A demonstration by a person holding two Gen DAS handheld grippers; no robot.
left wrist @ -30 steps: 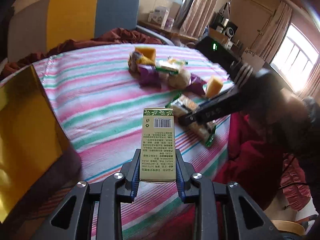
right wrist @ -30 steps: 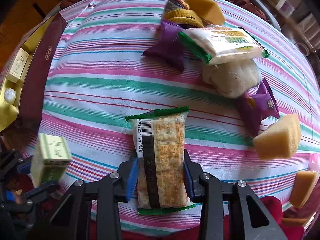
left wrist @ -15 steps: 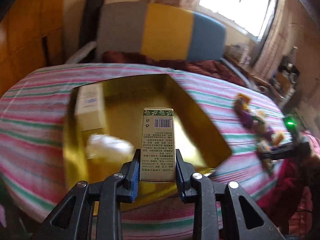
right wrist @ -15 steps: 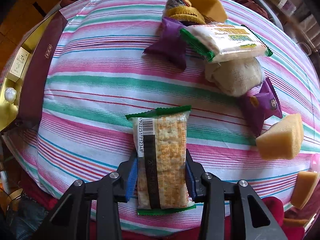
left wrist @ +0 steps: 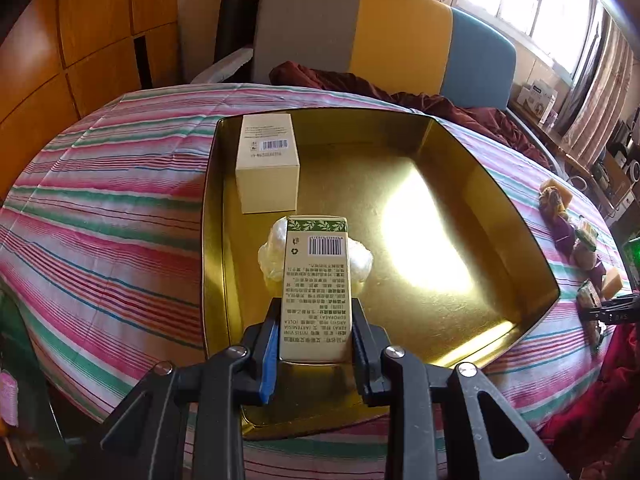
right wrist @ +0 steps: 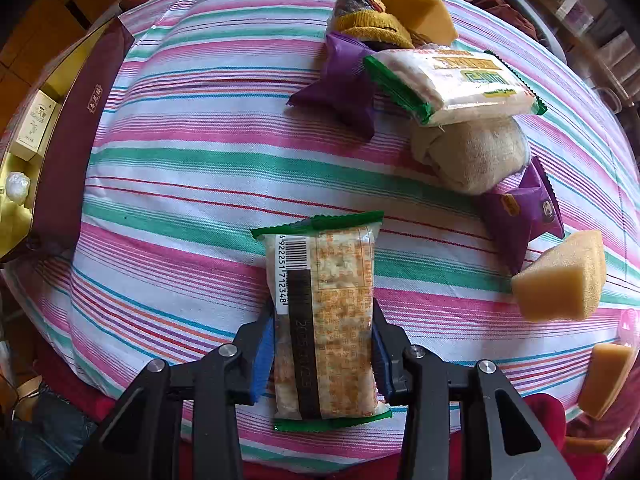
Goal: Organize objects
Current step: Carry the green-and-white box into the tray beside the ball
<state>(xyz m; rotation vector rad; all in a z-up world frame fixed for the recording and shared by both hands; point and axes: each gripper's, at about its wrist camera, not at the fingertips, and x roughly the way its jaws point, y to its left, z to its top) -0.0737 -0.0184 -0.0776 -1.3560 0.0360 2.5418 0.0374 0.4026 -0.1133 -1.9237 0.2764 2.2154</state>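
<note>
Left gripper (left wrist: pixel 316 332) clamped on the green-leaf carton (left wrist: pixel 316 292), barcode end pointing away from the camera; carton sits over the near edge of the gold tray (left wrist: pixel 496 216), whether it touches the tray floor I can't tell; inside the tray, a crumpled white wrap (left wrist: pixel 272 258) lies just behind the carton, and a cream box (left wrist: pixel 268 168) sits in the tray's far-left corner; tray rests on the striped tablecloth (left wrist: pixel 112 200); loose snack pile well to the right of the tray near the table edge.

Right gripper (right wrist: pixel 324 344) closed on the cracker pack (right wrist: pixel 324 320), green crimped ends, barcode facing up; pack held over the striped tablecloth (right wrist: pixel 200 152), gold tray (right wrist: pixel 24 216) far to its left at frame edge; beyond the pack: purple wrapper (right wrist: pixel 344 88), a second green-edged pack (right wrist: pixel 452 84) lying on a beige bun-like lump (right wrist: pixel 472 156), another purple wrapper (right wrist: pixel 520 216); yellow sponge wedge (right wrist: pixel 564 276) to the pack's right, well apart.
</note>
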